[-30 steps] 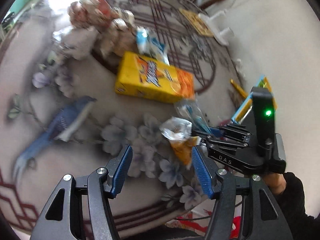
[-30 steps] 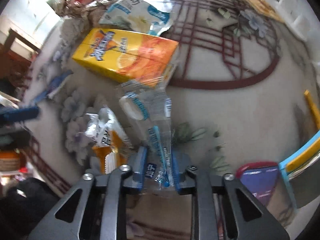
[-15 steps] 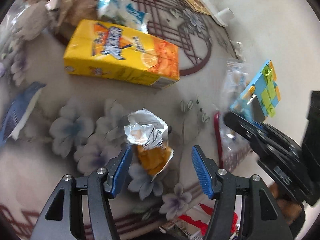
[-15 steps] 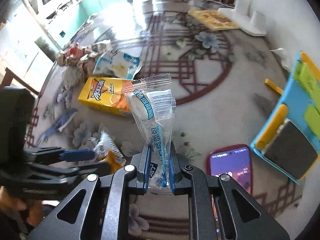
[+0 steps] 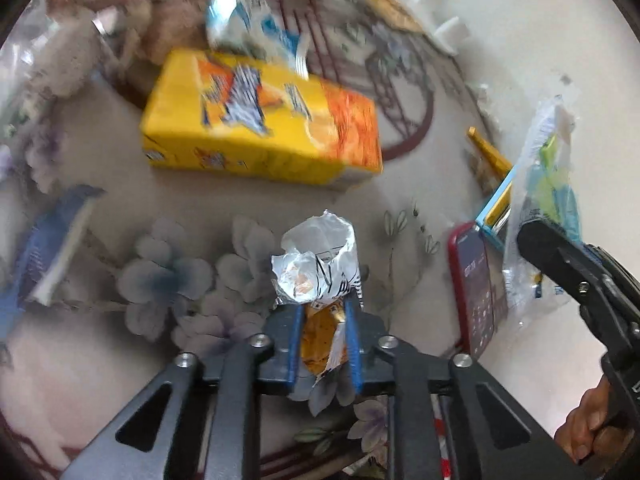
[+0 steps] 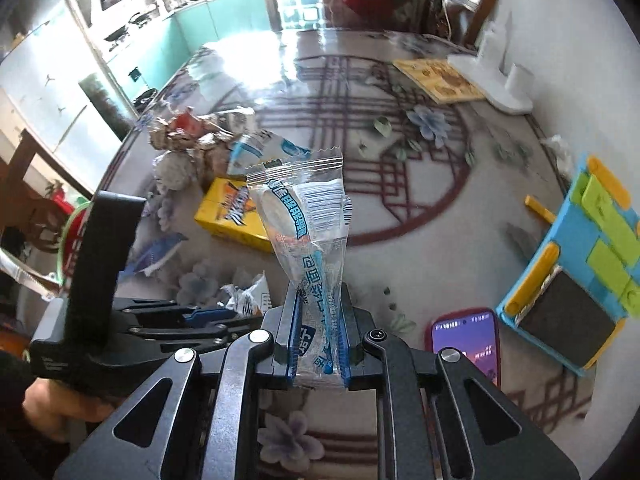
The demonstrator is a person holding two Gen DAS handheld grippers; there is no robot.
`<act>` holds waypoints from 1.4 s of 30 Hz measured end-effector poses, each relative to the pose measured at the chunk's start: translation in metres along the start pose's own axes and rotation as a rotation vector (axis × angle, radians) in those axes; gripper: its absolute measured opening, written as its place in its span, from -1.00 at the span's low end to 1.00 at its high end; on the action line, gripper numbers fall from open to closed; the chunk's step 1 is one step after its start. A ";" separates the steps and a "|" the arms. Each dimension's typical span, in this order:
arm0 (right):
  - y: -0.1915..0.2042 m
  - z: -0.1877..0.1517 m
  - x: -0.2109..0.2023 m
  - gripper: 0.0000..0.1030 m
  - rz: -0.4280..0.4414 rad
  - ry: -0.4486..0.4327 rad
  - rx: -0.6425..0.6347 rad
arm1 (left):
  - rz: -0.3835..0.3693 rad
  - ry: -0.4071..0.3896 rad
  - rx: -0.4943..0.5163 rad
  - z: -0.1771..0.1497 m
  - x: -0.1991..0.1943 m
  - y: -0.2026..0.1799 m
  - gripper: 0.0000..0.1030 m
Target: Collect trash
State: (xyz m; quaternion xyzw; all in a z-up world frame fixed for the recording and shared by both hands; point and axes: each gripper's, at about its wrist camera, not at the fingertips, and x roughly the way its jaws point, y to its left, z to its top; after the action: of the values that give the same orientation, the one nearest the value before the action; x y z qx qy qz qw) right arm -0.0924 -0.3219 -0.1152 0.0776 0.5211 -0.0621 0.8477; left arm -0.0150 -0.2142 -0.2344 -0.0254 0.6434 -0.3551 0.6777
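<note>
- Trash lies scattered over a patterned surface [image 6: 400,216] with flower and lattice prints.
- Left gripper [image 5: 325,336]: its jaws have just been closing and now pinch a crumpled snack wrapper [image 5: 320,272], silver at the top and orange lower down, which stands up between the blue pads low on the surface.
- Right gripper [image 6: 318,344]: its jaws are pressed onto the lower end of a clear plastic wrapper [image 6: 308,216] with blue print and a barcode; the wrapper stands upright above them, clear of the surface.
- In the left wrist view the right gripper shows at the right edge, with the clear wrapper hanging beside it and a hand [image 5: 592,432] on its handle.
- A yellow and orange juice carton [image 5: 260,120] lies on its side beyond the crumpled wrapper, apart from it.
- A white and blue packet [image 6: 260,148] lies just behind the carton, next to a heap of crumpled paper [image 6: 188,136].
- A phone [image 6: 466,340] in a red case lies face up to the right, its screen lit.
- A blue, yellow and green toy block board [image 6: 592,240] lies just beside the phone, further right.
</note>
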 end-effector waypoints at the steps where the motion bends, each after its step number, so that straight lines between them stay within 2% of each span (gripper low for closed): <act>1: 0.004 0.001 -0.002 -0.71 -0.005 -0.007 -0.011 | 0.001 -0.029 0.009 0.001 -0.010 0.001 -0.79; 8: 0.038 0.016 -0.014 -0.71 -0.005 -0.067 -0.101 | 0.069 -0.239 0.042 0.003 -0.088 0.018 -0.79; 16: 0.085 0.035 -0.025 -0.71 0.023 -0.131 -0.220 | 0.168 -0.410 -0.045 -0.010 -0.164 0.061 -0.79; 27: 0.137 0.047 -0.031 -0.71 0.063 -0.180 -0.324 | 0.224 -0.526 -0.146 -0.036 -0.226 0.112 -0.79; 42: 0.209 0.061 -0.032 -0.71 0.122 -0.204 -0.414 | 0.268 -0.605 -0.240 -0.065 -0.278 0.171 -0.79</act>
State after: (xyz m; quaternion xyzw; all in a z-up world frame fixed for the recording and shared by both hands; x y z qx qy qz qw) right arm -0.0143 -0.1282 -0.0452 -0.0733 0.4288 0.0901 0.8959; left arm 0.0267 0.0840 -0.0918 -0.1241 0.4484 -0.1613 0.8704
